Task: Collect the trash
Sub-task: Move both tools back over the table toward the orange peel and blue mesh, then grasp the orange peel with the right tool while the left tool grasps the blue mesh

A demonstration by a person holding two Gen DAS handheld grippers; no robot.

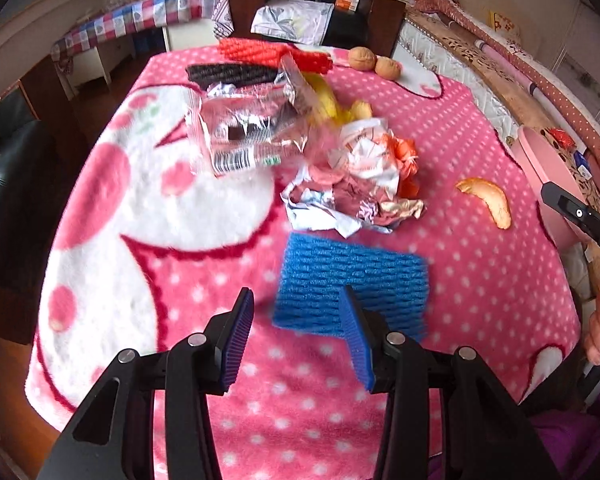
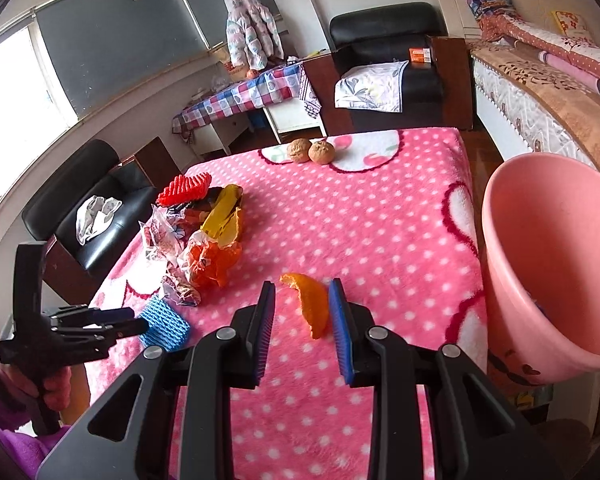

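Hovering both grippers over the pink dotted blanket [image 1: 480, 280]. My left gripper [image 1: 296, 328] has its jaws spread apart with nothing between them; the blue foam net [image 1: 352, 280] lies flat just ahead, lower centre of the left wrist view, and the right finger overlaps its near edge, contact unclear. In the right wrist view my right gripper [image 2: 302, 320] is also spread wide, and the orange peel [image 2: 310, 304] sits on the blanket between its fingers, close to the right one, not pinched. The pile of crumpled wrappers [image 1: 352, 184] is mid-frame in the left view, with a clear plastic pack [image 1: 240, 136] up-left of it. A red foam net [image 1: 260, 50] and two walnuts [image 1: 374, 62] sit near the top edge. The pink bin [image 2: 548, 248] fills the right side of the right view, beside the blanket's edge.
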